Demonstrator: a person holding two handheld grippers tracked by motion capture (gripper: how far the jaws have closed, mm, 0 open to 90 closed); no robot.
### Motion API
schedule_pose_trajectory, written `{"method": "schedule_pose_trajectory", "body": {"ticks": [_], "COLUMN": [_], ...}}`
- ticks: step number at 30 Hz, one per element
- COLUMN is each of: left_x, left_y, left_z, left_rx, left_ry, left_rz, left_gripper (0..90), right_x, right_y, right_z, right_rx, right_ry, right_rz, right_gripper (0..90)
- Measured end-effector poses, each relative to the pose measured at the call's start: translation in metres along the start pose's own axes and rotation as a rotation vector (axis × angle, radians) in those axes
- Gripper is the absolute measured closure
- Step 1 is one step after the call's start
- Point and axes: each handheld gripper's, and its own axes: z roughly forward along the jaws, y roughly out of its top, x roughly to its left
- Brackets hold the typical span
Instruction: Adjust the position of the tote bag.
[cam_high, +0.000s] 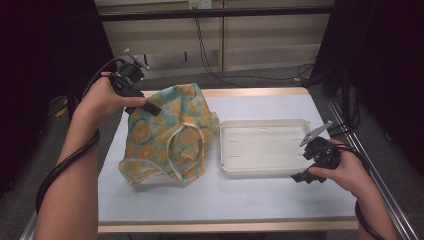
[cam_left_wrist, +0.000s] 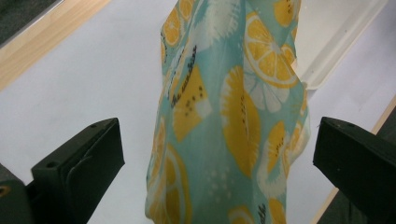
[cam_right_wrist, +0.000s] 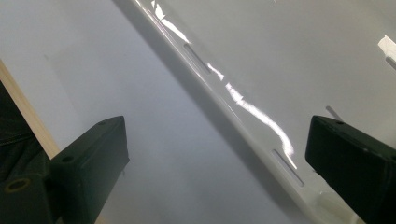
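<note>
A: What's lying on the worktop (cam_high: 165, 200)?

B: A white sheet is covering it, with a wood edge showing at the near and far sides. On its left half a cloth (cam_high: 165, 135) is sitting in a crumpled heap (teal, printed with orange and lemon slices, a pale trim looping through it).

A: And beside that?

B: A shallow white tray (cam_high: 263, 171) is sitting just right of the cloth, nearly touching it, with nothing lying in it.

A: What is the left gripper (cam_high: 145, 106) doing?

B: It's hanging over the cloth's far left corner, held in the person's left hand. In the left gripper view the jaws are standing wide apart, released, and the cloth (cam_left_wrist: 224, 116) is running up between them without either jaw pressing on it.

A: The right gripper (cam_high: 306, 176)?

B: It's sitting at the tray's near right corner. In the right gripper view the jaws are spread wide, gripping nothing; the tray's rim (cam_right_wrist: 233, 100) is crossing diagonally between them, over the bare sheet.
</note>
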Motion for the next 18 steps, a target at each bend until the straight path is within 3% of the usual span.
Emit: {"method": "schedule_pose_trajectory", "body": {"ticks": [5, 8, 12, 18], "left_x": [0.003, 0.002, 0.002, 0.003], "left_y": [0.007, 0.012, 0.020, 0.028], "left_z": [0.003, 0.003, 0.003, 0.011], "left_rx": [0.003, 0.004, 0.036, 0.070], "left_ry": [0.003, 0.030, 0.038, 0.013], "left_rz": [0.031, 0.049, 0.070, 0.099], "left_gripper": [5.8, 11.2, 17.2, 25.3], "right_x": [0.001, 0.000, 0.001, 0.002], "right_y": [0.000, 0.000, 0.000, 0.001], "right_z": [0.001, 0.001, -0.001, -0.001], "right_rx": [0.002, -0.001, -0.014, -0.012], "right_ry": [0.000, 0.002, 0.014, 0.015], "right_rz": [0.002, -0.001, -0.005, -0.011], "right_gripper": [5.6, 5.6, 5.6, 5.6]}}
